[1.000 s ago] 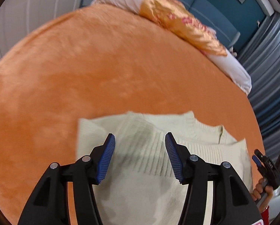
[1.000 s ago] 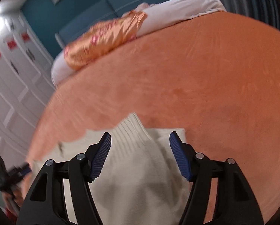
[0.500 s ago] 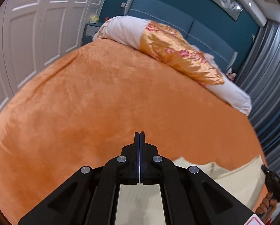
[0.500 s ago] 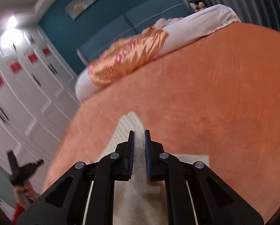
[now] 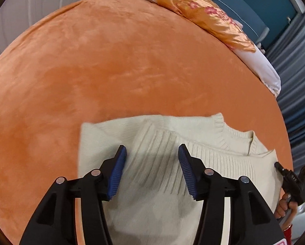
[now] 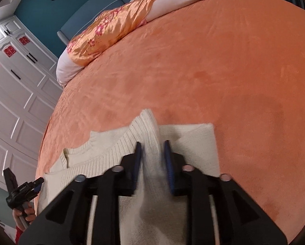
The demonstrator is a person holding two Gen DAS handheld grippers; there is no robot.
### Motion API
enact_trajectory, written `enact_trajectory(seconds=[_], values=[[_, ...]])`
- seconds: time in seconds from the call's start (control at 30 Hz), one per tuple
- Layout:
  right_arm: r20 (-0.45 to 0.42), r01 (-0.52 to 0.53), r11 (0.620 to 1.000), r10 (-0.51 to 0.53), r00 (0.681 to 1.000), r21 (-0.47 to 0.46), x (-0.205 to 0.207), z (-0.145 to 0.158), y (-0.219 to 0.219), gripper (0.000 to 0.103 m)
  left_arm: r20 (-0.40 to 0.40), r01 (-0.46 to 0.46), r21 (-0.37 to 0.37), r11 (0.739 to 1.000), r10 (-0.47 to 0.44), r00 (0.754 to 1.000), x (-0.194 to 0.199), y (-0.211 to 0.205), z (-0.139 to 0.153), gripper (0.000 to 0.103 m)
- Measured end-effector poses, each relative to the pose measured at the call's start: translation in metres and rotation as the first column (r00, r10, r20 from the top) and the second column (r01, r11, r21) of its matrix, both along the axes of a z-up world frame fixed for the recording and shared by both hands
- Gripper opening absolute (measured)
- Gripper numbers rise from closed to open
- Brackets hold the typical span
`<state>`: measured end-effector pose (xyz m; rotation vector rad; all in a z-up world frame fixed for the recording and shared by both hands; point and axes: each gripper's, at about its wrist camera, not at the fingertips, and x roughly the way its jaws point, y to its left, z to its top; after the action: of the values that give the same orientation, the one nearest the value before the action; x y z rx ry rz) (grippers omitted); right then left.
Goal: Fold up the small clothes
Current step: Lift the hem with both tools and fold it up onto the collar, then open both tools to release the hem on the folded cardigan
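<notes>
The cream sweater [image 5: 158,194] lies flat on the orange bedspread [image 5: 132,61]; the left gripper [image 5: 152,169] hangs over its folded sleeve, jaws opening and apart; the right gripper [image 6: 152,163] hangs over the other sleeve, jaws opening, not pressing it.

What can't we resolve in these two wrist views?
- Left wrist: near end of the cream ribbed knit sweater, hidden by the left gripper and cut off at the bottom edge.
- Right wrist: the sweater fabric between the opening fingers of the right gripper is motion-blurred; contact unclear.
- Right wrist: red wardrobe stickers, too small to read.
</notes>
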<state>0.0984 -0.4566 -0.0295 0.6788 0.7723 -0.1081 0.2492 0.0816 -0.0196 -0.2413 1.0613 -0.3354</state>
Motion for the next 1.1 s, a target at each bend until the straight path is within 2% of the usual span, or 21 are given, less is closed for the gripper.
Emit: enact_trajectory(seconds=[0.03,0.07,0.13,0.2,0.23,0.33,0.4,0.43,0.5,0.53,0.57,0.6,0.63,0.73,0.77,0.87,0.93,0.97,1.0,1.07,1.1], values=[[-0.004,-0.003,1.000,0.003,1.000,-0.016,0.002,0.001,0.003,0.027,0.000,0.021,0.006,1.000,-0.021,1.000,0.001,-0.004,-0.002,0.036],[-0.003,-0.007,1.000,0.007,1.000,-0.027,0.001,0.002,0.001,0.026,-0.002,0.038,0.004,0.999,-0.038,0.999,0.003,-0.007,-0.002,0.011],[0.021,-0.006,0.999,0.007,1.000,-0.040,-0.001,0.009,0.003,0.011,0.018,0.027,-0.013,1.000,-0.027,0.999,0.003,-0.007,0.007,0.010],[0.118,0.019,0.999,-0.016,0.993,-0.026,-0.012,0.029,0.001,0.009,0.086,0.011,-0.017,1.000,-0.009,0.996,0.000,-0.005,0.027,0.009],[0.162,0.036,0.999,-0.032,0.986,-0.020,-0.017,0.041,0.000,0.008,0.146,0.003,-0.037,0.999,0.003,0.989,-0.002,-0.002,0.047,0.009],[0.279,0.094,0.995,-0.083,0.957,-0.025,-0.031,0.075,-0.006,0.008,0.242,-0.024,-0.073,0.997,0.041,0.969,-0.002,0.002,0.081,0.009],[0.276,0.113,0.992,-0.096,0.956,-0.049,-0.027,0.076,-0.009,0.008,0.273,-0.038,-0.060,0.997,0.053,0.961,0.004,0.001,0.088,0.009],[0.241,0.115,0.991,-0.095,0.966,-0.072,-0.019,0.068,-0.009,0.008,0.261,-0.038,-0.031,0.999,0.044,0.964,0.012,-0.004,0.080,0.009],[0.092,0.102,0.989,-0.093,0.991,-0.105,0.005,0.030,-0.009,0.008,0.216,-0.041,0.054,0.998,0.028,0.976,0.024,-0.015,0.053,0.009],[-0.001,0.089,0.988,-0.090,0.996,-0.127,0.016,0.006,-0.007,0.008,0.171,-0.042,0.103,0.994,0.024,0.985,0.030,-0.019,0.030,0.009],[-0.047,0.080,0.986,-0.088,0.995,-0.148,0.020,-0.007,-0.004,0.008,0.122,-0.044,0.143,0.989,0.026,0.992,0.035,-0.022,0.006,0.010],[-0.056,0.072,0.980,-0.084,0.995,-0.185,0.022,-0.017,0.001,0.008,0.093,-0.047,0.170,0.984,0.032,0.995,0.037,-0.024,-0.012,0.010],[-0.053,0.074,0.976,-0.087,0.995,-0.204,0.024,-0.013,0.003,0.009,0.111,-0.071,0.181,0.981,0.051,0.992,0.034,-0.023,-0.025,0.011],[-0.077,0.055,0.960,-0.079,0.994,-0.275,0.030,-0.012,0.013,0.010,0.146,-0.091,0.195,0.977,0.063,0.987,0.031,-0.024,-0.021,0.013],[-0.076,0.055,0.962,-0.078,0.994,-0.269,0.030,-0.013,0.010,0.010,0.147,-0.095,0.203,0.974,0.066,0.987,0.032,-0.025,-0.023,0.017],[-0.064,0.059,0.984,-0.071,0.995,-0.168,0.029,-0.019,-0.003,0.012,0.146,-0.108,0.189,0.976,0.081,0.986,0.033,-0.022,-0.026,0.019],[-0.050,0.079,0.991,-0.085,0.995,-0.110,0.021,-0.014,-0.010,0.013,0.152,-0.123,0.179,0.976,0.096,0.984,0.033,-0.019,-0.021,0.025],[-0.044,0.115,0.989,-0.120,0.992,-0.093,0.011,-0.003,-0.011,0.017,0.159,-0.141,0.183,0.973,0.112,0.981,0.027,-0.016,-0.016,0.038],[-0.015,0.137,0.986,-0.139,0.990,-0.098,-0.001,0.009,-0.008,0.020,0.176,-0.166,0.184,0.969,0.133,0.975,0.019,-0.012,-0.009,0.043],[0.090,0.128,0.976,-0.113,0.989,-0.175,-0.034,0.049,0.015,0.020,0.241,-0.181,0.131,0.975,0.146,0.960,-0.016,-0.001,0.020,0.043],[0.104,0.098,0.974,-0.078,0.992,-0.203,-0.043,0.060,0.028,0.020,0.250,-0.167,0.122,0.978,0.132,0.959,-0.026,0.000,0.028,0.043]])
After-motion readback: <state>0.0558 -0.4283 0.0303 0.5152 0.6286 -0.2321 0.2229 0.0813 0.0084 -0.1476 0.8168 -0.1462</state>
